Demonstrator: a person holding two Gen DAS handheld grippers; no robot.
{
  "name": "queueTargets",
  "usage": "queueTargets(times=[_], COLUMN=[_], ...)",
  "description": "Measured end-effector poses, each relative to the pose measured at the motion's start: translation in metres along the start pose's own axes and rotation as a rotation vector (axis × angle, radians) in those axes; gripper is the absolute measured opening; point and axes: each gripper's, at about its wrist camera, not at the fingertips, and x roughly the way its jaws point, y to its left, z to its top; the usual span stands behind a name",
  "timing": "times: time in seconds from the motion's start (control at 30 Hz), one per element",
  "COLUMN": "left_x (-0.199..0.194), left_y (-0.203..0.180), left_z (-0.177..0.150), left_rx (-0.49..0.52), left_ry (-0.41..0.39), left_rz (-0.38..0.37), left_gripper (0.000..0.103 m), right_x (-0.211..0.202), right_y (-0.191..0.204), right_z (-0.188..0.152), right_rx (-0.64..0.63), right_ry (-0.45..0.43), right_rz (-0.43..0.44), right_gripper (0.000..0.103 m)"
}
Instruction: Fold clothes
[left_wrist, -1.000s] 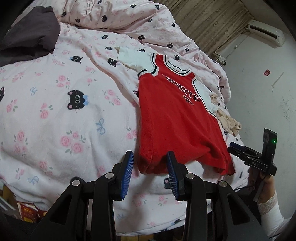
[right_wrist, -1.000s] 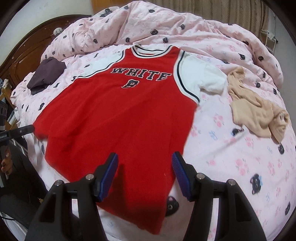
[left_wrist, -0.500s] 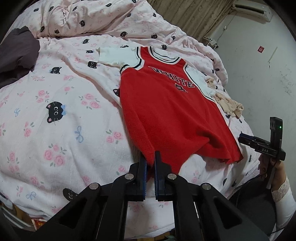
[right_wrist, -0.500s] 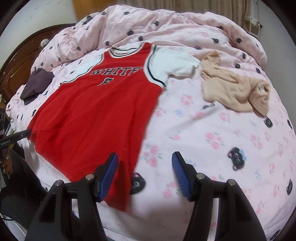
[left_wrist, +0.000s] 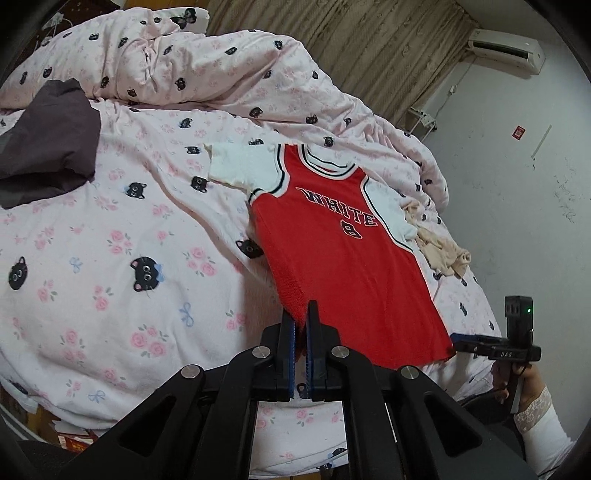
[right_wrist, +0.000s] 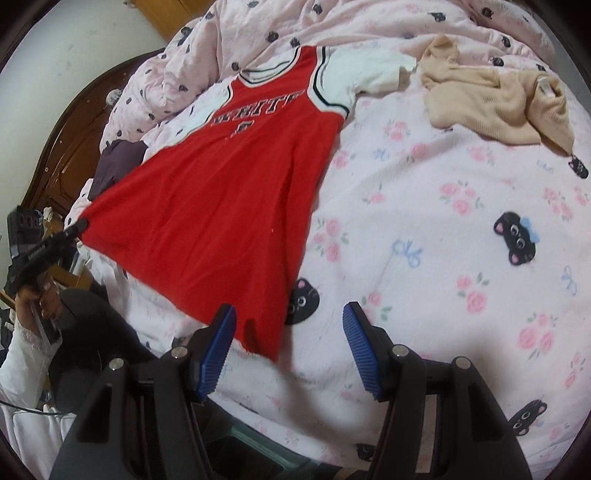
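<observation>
Soft, even indoor light, no hard glare, strong fisheye bending with dark vignetted corners, left wrist view sharp, right wrist view slightly motion-blurred, diffuse shadow on the bed (right_wrist: 424, 229) below the right tool (right_wrist: 290, 332)

Red jersey (left_wrist: 343, 258) with white sleeves, front up, spread on bed

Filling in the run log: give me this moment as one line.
left tongs: shut on jersey hem corner | right tongs: open, at other hem corner | jersey: flat on bed, unfolded
</observation>
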Motion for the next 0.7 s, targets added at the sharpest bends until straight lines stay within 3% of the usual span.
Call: queueTargets(times=[0.1, 0.43, 0.7], left_x=[0.000, 0.020, 0.028], left_y=[0.006, 0.039, 0.050], left_z=[0.000, -0.021, -0.026], left_rx=[-0.023, -0.080, -0.098], left_ry=[0.013, 0.072, 0.081], left_rz=[0.034, 0.136, 0.159], left_gripper=[0.003, 0.003, 0.003], right_x=[0.003, 0.016, 0.023], right_y=[0.001, 0.020, -0.004], right_z=[-0.004, -0.011, -0.003], right_rx=[-0.002, -0.086, 0.085], right_ry=[0.028, 0.079, 0.071], right_rz=[0.036, 0.037, 0.169], right_gripper=[0.061, 0.062, 0.063])
